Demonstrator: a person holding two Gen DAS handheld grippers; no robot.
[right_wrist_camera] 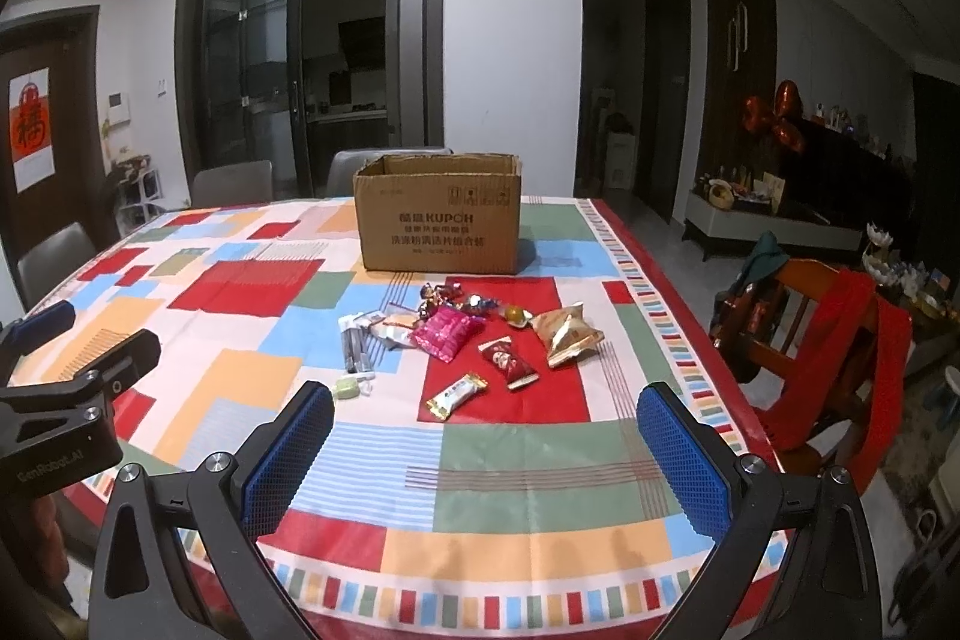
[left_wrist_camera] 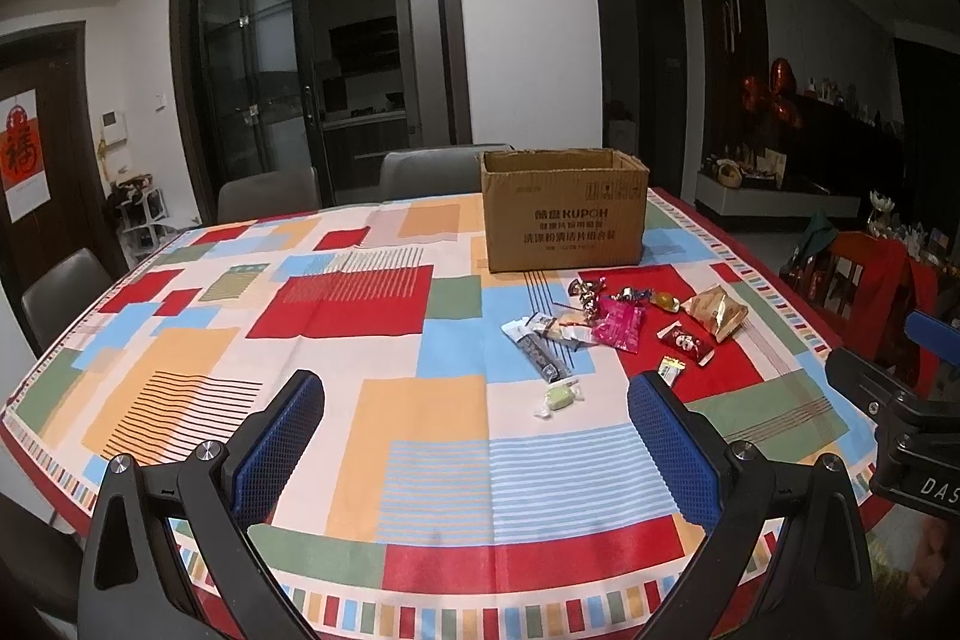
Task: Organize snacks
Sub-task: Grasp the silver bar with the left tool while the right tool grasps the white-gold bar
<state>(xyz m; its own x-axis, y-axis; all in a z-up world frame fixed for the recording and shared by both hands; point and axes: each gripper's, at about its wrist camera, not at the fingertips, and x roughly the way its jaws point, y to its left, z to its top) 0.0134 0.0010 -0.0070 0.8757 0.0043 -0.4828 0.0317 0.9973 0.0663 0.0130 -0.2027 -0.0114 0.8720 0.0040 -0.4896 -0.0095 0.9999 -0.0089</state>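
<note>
Open brown cardboard box and scattered wrapped snacks are sitting on the colourful patchwork tablecloth, left gripper and right gripper both hovering empty, jaws spread apart.

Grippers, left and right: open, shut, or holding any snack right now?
Left gripper: open, holding nothing, above the tablecloth.
Right gripper: open, holding nothing; the snacks lie untouched before the cardboard box.
</note>
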